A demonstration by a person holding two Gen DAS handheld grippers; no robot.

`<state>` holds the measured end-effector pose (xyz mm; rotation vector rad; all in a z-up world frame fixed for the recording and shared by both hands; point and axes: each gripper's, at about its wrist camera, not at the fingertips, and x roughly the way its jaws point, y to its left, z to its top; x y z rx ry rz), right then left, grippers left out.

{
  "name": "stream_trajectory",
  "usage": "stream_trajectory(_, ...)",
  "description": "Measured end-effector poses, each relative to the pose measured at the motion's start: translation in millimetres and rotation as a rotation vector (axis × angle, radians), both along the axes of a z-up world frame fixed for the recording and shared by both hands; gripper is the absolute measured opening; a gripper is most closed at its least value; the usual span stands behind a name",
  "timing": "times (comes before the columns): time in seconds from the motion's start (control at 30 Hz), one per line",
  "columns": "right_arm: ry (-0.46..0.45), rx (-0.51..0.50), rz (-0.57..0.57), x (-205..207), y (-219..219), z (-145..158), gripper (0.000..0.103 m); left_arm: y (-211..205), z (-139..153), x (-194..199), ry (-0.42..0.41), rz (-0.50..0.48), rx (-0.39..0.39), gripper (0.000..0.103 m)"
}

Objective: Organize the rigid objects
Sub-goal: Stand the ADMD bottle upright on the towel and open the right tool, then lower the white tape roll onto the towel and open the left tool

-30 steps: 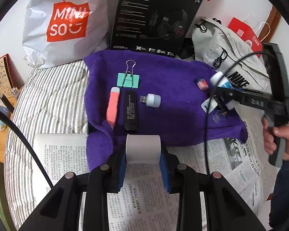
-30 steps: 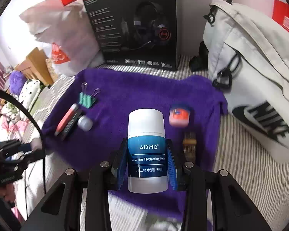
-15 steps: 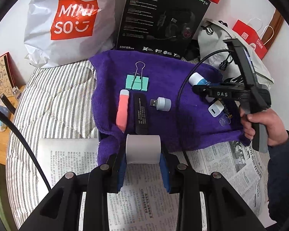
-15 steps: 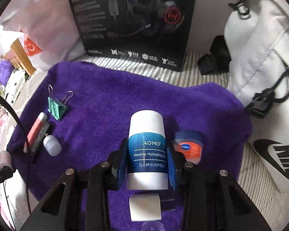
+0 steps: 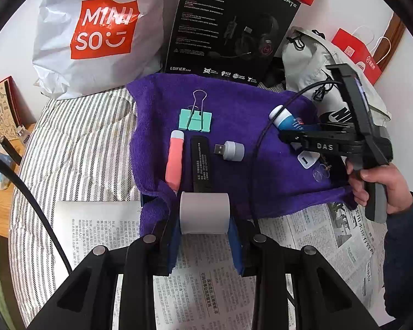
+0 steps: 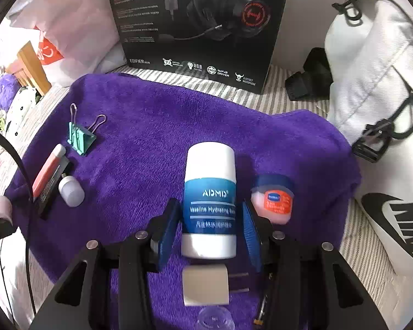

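Note:
A purple towel (image 5: 247, 104) holds a green binder clip (image 5: 196, 119), a pink tube (image 5: 174, 159), a black stick (image 5: 202, 162), a small USB light (image 5: 231, 150) and a white charger (image 5: 305, 161). Over the towel's near edge, my left gripper (image 5: 204, 220) is shut on a white paper roll (image 5: 204, 213). My right gripper (image 6: 209, 231) points down at the towel's right part. Its jaws are opening, with a slim gap at each pad. Between them lies the blue-and-white balm stick (image 6: 209, 200) on the towel, beside a small pink jar (image 6: 274, 200).
A Miniso bag (image 5: 96, 35), a black headset box (image 5: 231, 24) and a white Nike bag (image 6: 380, 126) crowd the back. Newspaper (image 5: 316, 242) covers the striped sheet in front. A cable (image 5: 264, 137) crosses the towel. A person's hand (image 5: 382, 184) holds the right gripper.
The right gripper came down and set the balm stick on the towel beside the pink jar, then its jaws spread off it. The left gripper stayed put with the roll.

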<state>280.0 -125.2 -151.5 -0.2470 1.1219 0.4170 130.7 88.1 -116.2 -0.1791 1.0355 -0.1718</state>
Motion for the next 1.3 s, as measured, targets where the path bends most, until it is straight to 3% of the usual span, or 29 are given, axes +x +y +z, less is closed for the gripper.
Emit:
stream_trajectory(0.43, -0.081, 0.028, -0.013, -52.1, -36.7, 51.1, 0.055, -17.8, 3.5, 8.9, 0.008, -0.024, 0.002, 0.029)
stream_trajectory(0.67, -0.063, 0.059, -0.062, -80.7, -66.4, 51.9, 0.056, -33.8, -2.2, 25.1, 0.029, -0.051, 0.025, 0.029)
stream_trajectory(1.3, -0.040, 0.076, -0.087, -100.2, -85.1, 41.6, 0.057, -69.0, -37.6, 59.2, 0.122, -0.138, 0.125, 0.029)
